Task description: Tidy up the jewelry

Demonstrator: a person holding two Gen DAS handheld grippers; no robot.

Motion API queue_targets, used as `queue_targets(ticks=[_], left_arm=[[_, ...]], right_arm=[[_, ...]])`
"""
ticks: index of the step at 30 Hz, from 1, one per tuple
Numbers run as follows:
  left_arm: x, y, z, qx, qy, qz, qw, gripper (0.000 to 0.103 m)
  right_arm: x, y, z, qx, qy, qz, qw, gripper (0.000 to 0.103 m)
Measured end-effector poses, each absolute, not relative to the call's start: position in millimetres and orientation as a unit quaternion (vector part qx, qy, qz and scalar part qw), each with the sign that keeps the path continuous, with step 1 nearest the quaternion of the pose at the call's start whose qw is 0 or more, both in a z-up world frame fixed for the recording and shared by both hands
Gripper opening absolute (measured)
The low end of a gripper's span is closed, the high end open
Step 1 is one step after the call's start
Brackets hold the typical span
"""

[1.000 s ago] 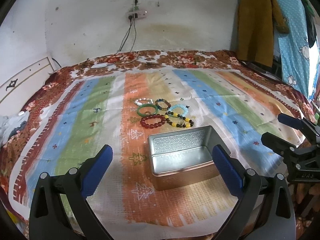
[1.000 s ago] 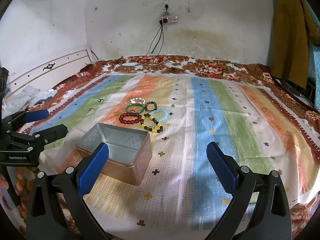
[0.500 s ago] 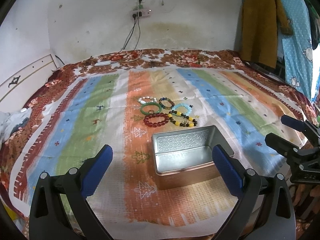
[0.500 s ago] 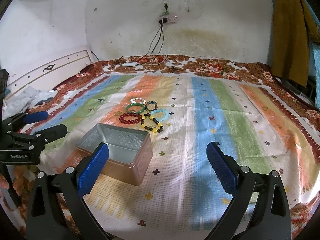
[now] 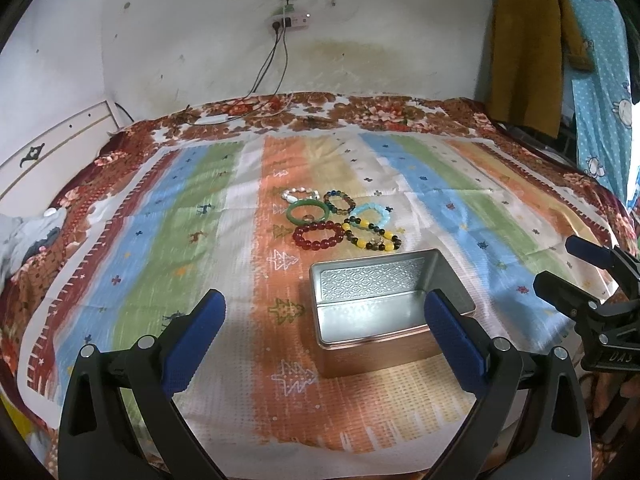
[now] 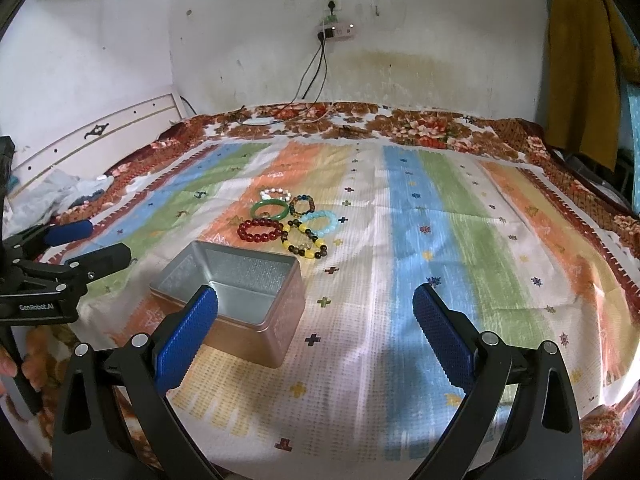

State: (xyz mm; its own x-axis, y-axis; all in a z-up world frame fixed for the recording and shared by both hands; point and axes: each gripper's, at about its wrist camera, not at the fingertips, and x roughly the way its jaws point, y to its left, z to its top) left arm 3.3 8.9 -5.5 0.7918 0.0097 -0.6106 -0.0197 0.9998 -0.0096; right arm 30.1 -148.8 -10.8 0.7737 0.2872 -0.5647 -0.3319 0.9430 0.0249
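Left gripper jaws wide apart, holding nothing, hovering over near edge of striped cloth. Right gripper likewise spread, empty.

Open metal tin on orange stripe, empty inside, embossed inner wall. Just beyond tin, bracelets clustered on cloth: red bead bracelet, green bangle, white bead bracelet, dark multicolour bead bracelet, pale blue bead bracelet, yellow-and-black bead strand nearest tin, not touching it.

Power strip on wall behind.
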Motion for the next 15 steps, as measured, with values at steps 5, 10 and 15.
queue_targets(ticks=[5,10,15], left_arm=[[7.8,11.0,-7.3,-0.012,0.331,0.007,0.944,0.097],[13.2,11.6,-9.3,-0.012,0.340,0.003,0.940,0.097],[17.2,9.5,-10.1,-0.010,0.345,0.002,0.939,0.097]], right_arm=[[34.4,-149.3,-12.8,-0.036,0.304,0.167,0.937,0.099],[40.8,-150.0,-14.6,-0.027,0.314,0.170,0.934,0.099],[48.3,-149.0,-16.5,-0.022,0.323,0.171,0.931,0.099]])
